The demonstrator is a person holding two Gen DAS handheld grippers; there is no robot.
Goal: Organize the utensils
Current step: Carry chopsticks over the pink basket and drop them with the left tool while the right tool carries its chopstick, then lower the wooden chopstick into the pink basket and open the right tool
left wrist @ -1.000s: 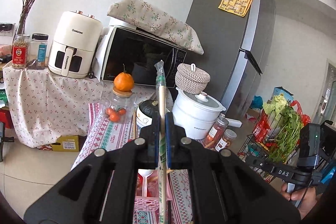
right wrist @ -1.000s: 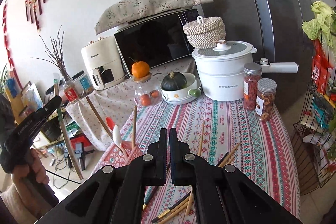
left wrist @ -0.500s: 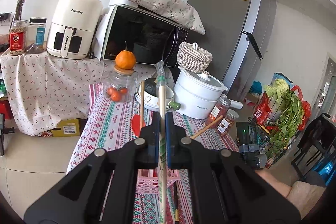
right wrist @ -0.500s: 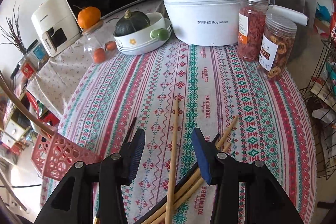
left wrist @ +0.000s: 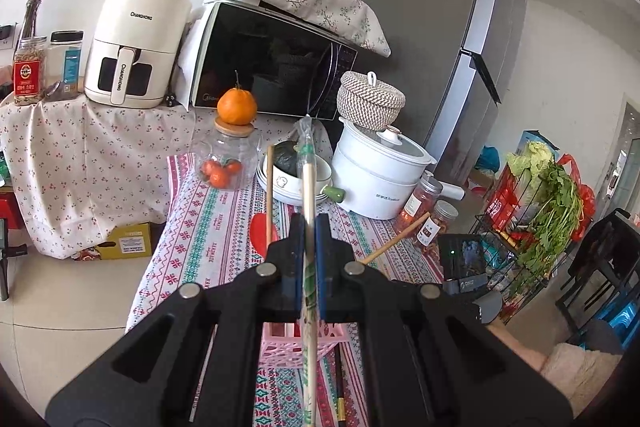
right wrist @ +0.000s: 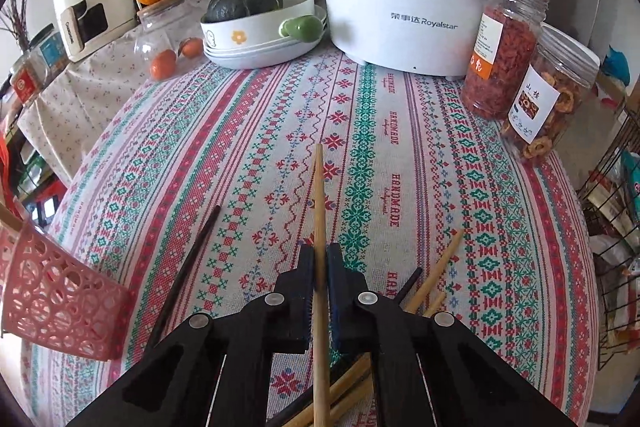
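My left gripper (left wrist: 307, 227) is shut on a pair of wooden chopsticks in a clear wrapper (left wrist: 307, 163), held above the pink basket (left wrist: 298, 343). A wooden chopstick (left wrist: 270, 187) and a red spoon (left wrist: 260, 231) stand in that basket. Low over the striped tablecloth (right wrist: 248, 131), my right gripper (right wrist: 320, 255) is shut on a single wooden chopstick (right wrist: 319, 187) that points away from me. Loose chopsticks lie around it: a black one (right wrist: 192, 259) to the left and wooden ones (right wrist: 436, 275) to the right. The basket (right wrist: 52, 299) shows at the left edge of the right wrist view.
At the back of the table stand a white electric pot (right wrist: 400, 7), two snack jars (right wrist: 504, 47), a bowl with a dark squash (right wrist: 256, 15) and a glass jar of oranges (left wrist: 224, 163). A wire rack with greens (left wrist: 548, 219) stands right of the table. A microwave (left wrist: 272, 67) and fridge (left wrist: 432, 27) are behind.
My right gripper dropped to the table, opened over the wooden chopstick and then shut on it. My left gripper stayed nearly still, keeping its grip on the wrapped chopsticks.
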